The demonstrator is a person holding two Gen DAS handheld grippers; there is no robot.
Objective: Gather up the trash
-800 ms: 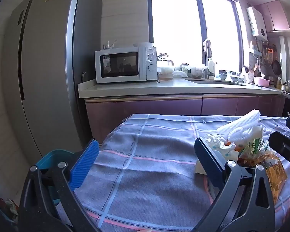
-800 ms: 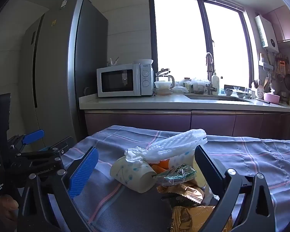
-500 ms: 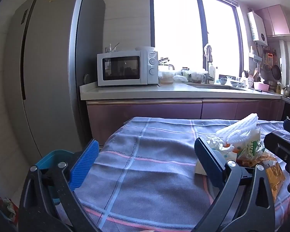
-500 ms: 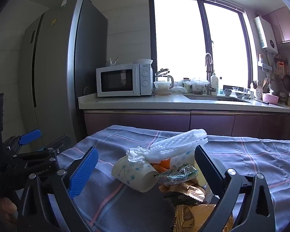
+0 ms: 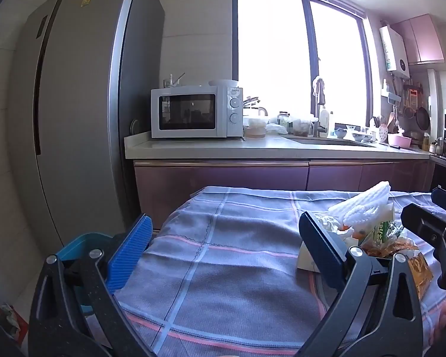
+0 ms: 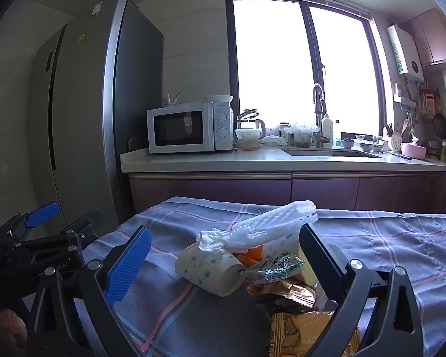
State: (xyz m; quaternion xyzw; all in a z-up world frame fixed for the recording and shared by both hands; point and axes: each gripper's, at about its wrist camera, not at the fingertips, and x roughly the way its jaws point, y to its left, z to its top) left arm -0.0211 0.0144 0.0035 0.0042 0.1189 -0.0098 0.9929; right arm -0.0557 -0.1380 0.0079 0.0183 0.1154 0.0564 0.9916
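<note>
Both grippers' jaws wide, empty, trash pile (image 6: 261,255) on tablecloth (image 5: 223,255)

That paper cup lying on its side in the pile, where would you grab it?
Grip the paper cup across its round wall, mid-body, coming from the near left: that flank looks bare, while tissue plugs the mouth and wrappers crowd its right. Right gripper jaws stand open.

Both views have risen slightly above the trash pile (image 6: 261,255), seemingly.
</note>
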